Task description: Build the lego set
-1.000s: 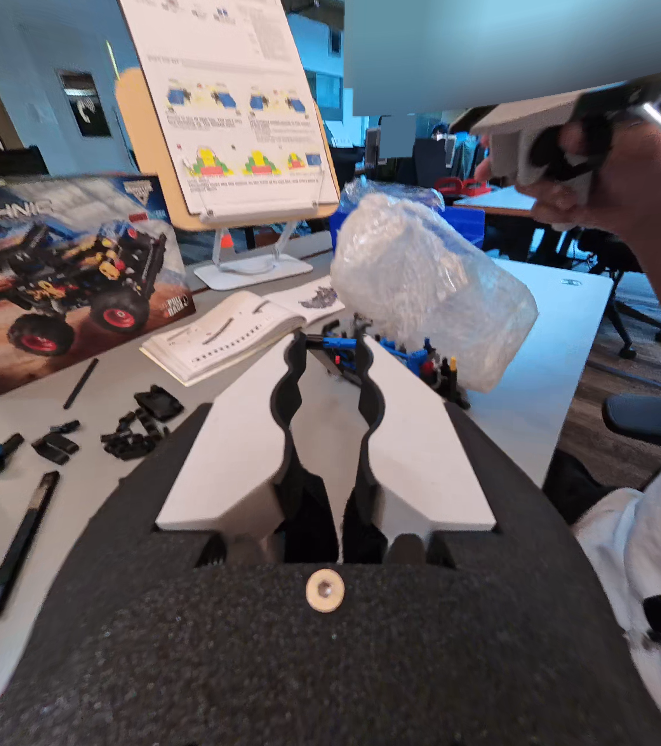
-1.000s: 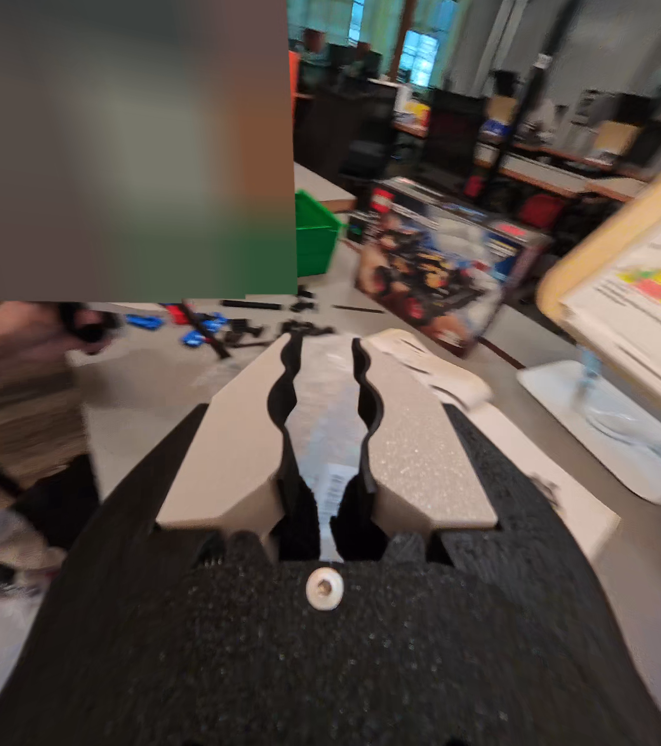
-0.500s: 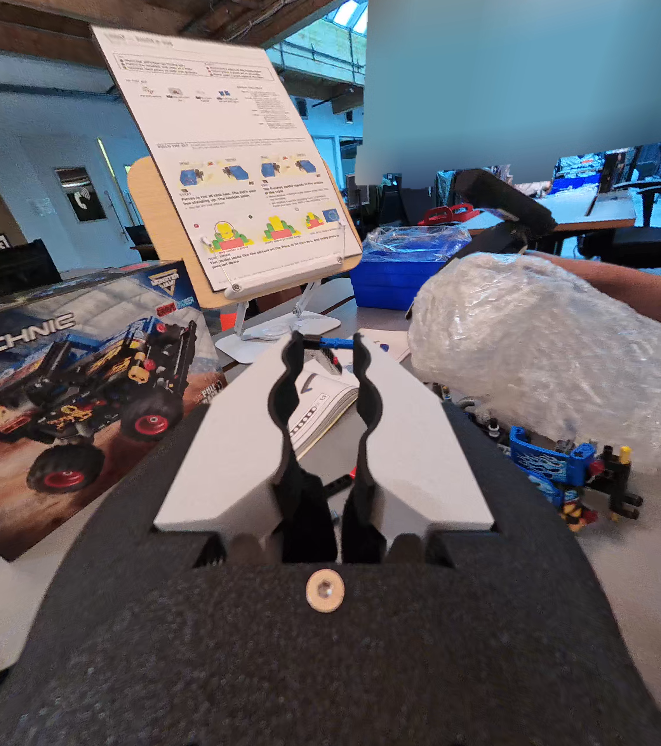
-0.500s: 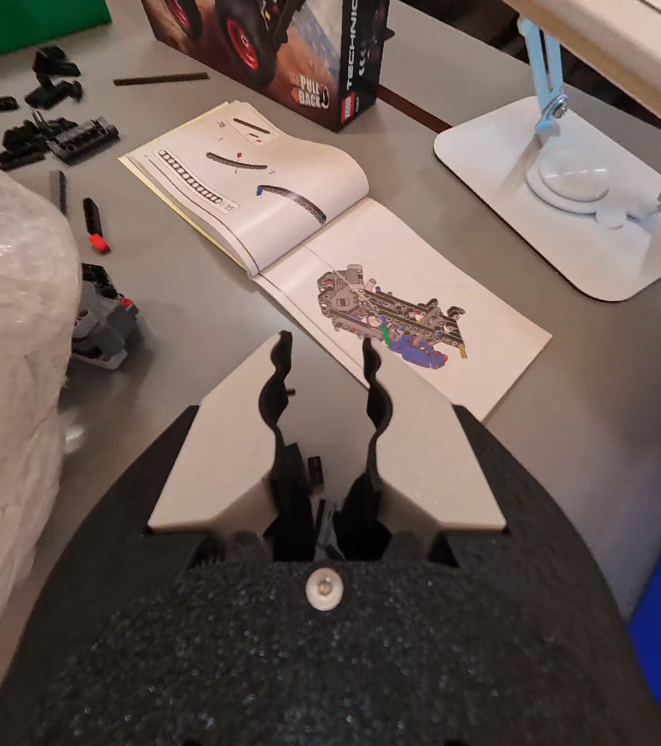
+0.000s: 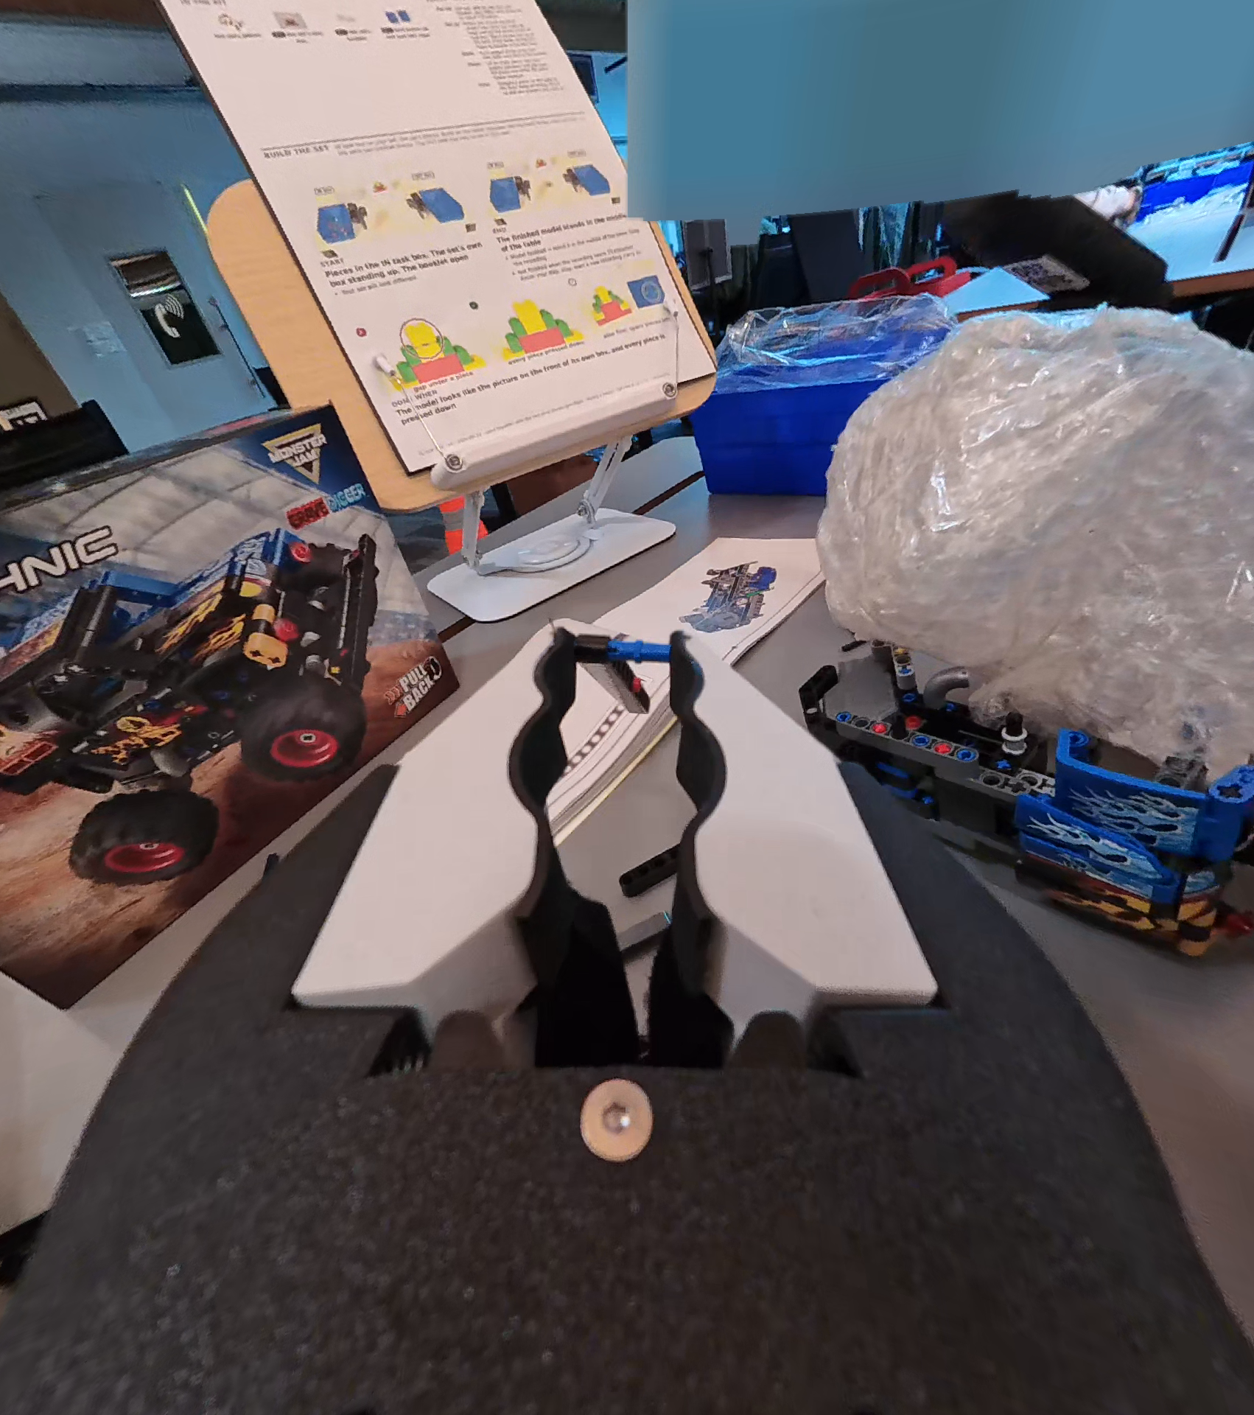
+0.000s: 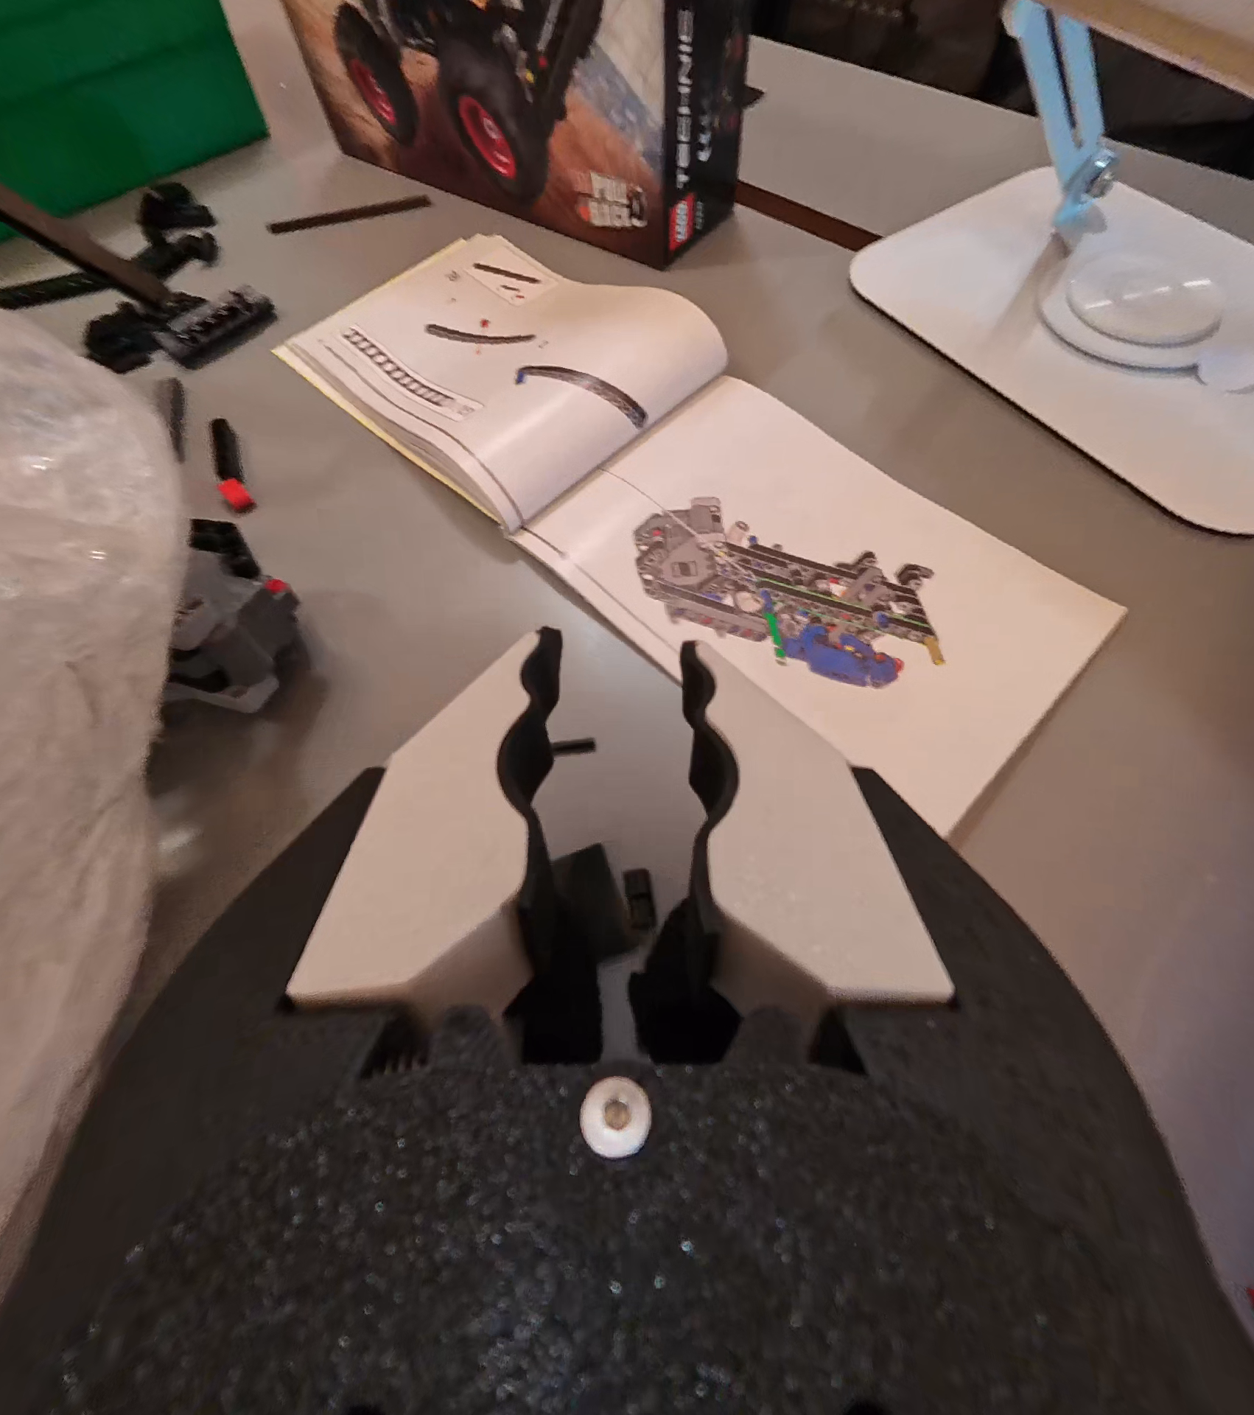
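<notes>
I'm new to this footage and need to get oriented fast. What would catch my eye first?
A big bundle of clear crinkled plastic wrap bulges at the right of the left wrist view, resting against the half-built blue and black truck model on the grey table. At the left stands the set's box with its red-wheeled monster truck picture. In the right wrist view, the open instruction booklet lies just beyond the right tool.

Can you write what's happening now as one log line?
left gripper: holding small blue-and-black piece | right gripper: open, empty | booklet: open | truck model: part-built
</notes>
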Tool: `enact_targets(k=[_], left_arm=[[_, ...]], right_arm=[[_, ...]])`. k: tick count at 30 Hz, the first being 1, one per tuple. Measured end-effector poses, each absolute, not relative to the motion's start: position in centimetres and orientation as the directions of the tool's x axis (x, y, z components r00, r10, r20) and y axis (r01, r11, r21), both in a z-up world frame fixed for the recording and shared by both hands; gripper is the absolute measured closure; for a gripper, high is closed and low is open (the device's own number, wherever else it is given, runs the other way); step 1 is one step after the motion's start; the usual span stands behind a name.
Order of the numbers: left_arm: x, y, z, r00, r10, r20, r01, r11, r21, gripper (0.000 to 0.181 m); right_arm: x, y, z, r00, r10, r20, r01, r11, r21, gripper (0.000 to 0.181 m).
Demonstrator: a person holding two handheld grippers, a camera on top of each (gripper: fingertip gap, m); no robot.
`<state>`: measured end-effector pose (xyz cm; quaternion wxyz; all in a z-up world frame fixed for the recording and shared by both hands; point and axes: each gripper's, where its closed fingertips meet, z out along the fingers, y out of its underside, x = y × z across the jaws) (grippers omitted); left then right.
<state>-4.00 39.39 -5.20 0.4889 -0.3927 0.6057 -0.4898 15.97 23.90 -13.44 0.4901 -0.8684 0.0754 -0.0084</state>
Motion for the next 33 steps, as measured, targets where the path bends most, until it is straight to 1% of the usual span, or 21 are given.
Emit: enact_targets(k=[4, 7, 15, 18, 22, 25, 29, 31, 33], left_arm=[[-3.9, 39.5, -5.7, -0.218, -0.957, -0.193, -0.018, 0.202, -0.979, 0.159], [-3.7, 39.7, -6.2, -0.217, -0.960, -0.175, -0.042, 0.188, -0.981, 0.159], [-3.7, 39.5, -6.3, -0.232, -0.958, -0.170, -0.056, 0.187, -0.981, 0.159], [-3.9, 38.6, -6.0, -0.267, -0.951, -0.156, -0.057, 0.177, -0.983, 0.159], [-5.3, 37.2, -6.4, -0.265, -0.964, -0.033, -0.139, 0.072, -0.988, 0.158], [-7.8, 36.8, -7.4, -0.206, -0.978, 0.011, -0.224, 0.036, -0.974, 0.158], [-11.9, 35.5, -7.8, -0.172, -0.979, 0.110, -0.235, -0.068, -0.970, 0.159], [-13.5, 34.5, -8.5, -0.165, -0.971, 0.172, -0.250, -0.127, -0.960, 0.159], [-14.7, 33.6, -9.5, -0.158, -0.968, 0.196, -0.272, -0.148, -0.951, 0.159]], right_arm=[[18.5, 22.9, -13.5, 0.970, -0.243, -0.030, -0.154, -0.511, -0.846, 0.150], [19.5, 22.3, -13.5, 0.958, -0.284, -0.051, -0.194, -0.506, -0.841, 0.150], [19.7, 22.1, -14.3, 0.958, -0.287, -0.023, -0.182, -0.544, -0.819, 0.150], [19.5, 22.1, -14.3, 0.961, -0.277, -0.013, -0.170, -0.553, -0.816, 0.150], [18.1, 22.2, -12.5, 0.975, -0.218, -0.033, -0.144, -0.517, -0.843, 0.148], [16.7, 21.9, -8.8, 0.981, -0.194, -0.028, -0.107, -0.407, -0.907, 0.147], [12.3, 20.8, -4.2, 0.992, -0.091, -0.092, -0.114, -0.281, -0.953, 0.148], [9.0, 20.3, -3.6, 0.994, -0.020, -0.110, -0.111, -0.292, -0.950, 0.147], [5.5, 19.7, -3.7, 0.991, 0.043, -0.125, -0.106, -0.310, -0.945, 0.147]])
